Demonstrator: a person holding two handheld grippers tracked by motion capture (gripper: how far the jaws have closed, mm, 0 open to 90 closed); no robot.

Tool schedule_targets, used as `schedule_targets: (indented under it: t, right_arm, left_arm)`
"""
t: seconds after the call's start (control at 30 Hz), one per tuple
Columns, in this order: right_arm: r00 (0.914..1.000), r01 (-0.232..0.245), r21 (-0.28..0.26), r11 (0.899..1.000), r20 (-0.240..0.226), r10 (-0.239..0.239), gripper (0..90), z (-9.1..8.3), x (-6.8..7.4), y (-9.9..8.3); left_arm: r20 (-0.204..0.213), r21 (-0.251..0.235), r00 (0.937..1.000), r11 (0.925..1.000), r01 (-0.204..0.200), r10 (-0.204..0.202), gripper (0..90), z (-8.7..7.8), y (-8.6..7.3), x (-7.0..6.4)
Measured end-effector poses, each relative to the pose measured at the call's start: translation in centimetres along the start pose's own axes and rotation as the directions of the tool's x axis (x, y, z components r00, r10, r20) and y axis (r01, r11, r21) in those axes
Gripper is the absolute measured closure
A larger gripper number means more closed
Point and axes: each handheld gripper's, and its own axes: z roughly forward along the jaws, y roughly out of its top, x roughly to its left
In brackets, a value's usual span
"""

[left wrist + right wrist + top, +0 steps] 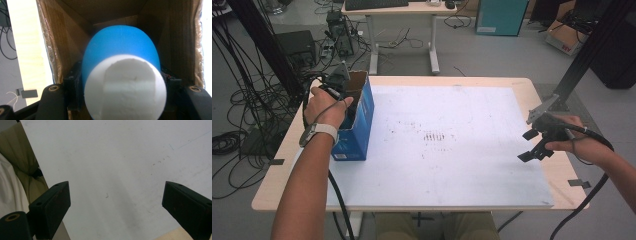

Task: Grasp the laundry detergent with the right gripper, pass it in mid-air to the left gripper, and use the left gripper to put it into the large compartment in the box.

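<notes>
my left hand-held gripper (343,82) is at the mouth of the blue cardboard box (358,125), clenched on a blue-and-white capsule-shaped object (122,75). in the left gripper view its long axis runs straight along the jaws: white end toward me, blue end pointing into the box, brown walls on all sides. box floor is hidden behind it, so other contents unknown. right hand-held gripper (532,145) is well apart over the white sheet (452,165) on the table (272,190), jaws spread, holding nothing.

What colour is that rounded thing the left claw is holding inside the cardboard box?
Bright blue with a white end, the rounded object shows best in the left gripper view.
</notes>
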Motion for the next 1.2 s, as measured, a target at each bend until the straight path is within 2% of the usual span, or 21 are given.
schedule_targets:
  t: [0.27, 0.33, 0.57, 1.2]
  right_arm:
    - [0.9999, 0.013, 0.001, 1.0, -0.003, -0.013, 7.9, 0.11, -0.15, -0.12]
    - [1.0, -0.002, 0.006, 1.0, -0.002, 0.002, 7.9, 0.11, -0.04, -0.14]
    - [0.9999, 0.01, 0.002, 1.0, -0.003, -0.01, 7.9, 0.18, -0.12, -0.24]
    - [1.0, 0.004, -0.003, 1.0, -0.003, -0.004, 7.9, 0.15, -0.17, -0.37]
  left_arm:
    - [0.0, -0.002, 1.0, 1.0, 0.003, -0.003, 37.2, 0.01, 0.02, 0.04]
    - [0.003, -0.002, 1.0, 1.0, 0.005, -0.005, 37.2, 0.0, 0.0, 0.09]
    - [-0.001, 0.0, 1.0, 1.0, 0.009, -0.009, 37.2, 0.04, 0.08, 0.05]
    - [0.003, -0.002, 1.0, 1.0, 0.009, -0.009, 37.2, 0.07, 0.08, 0.13]
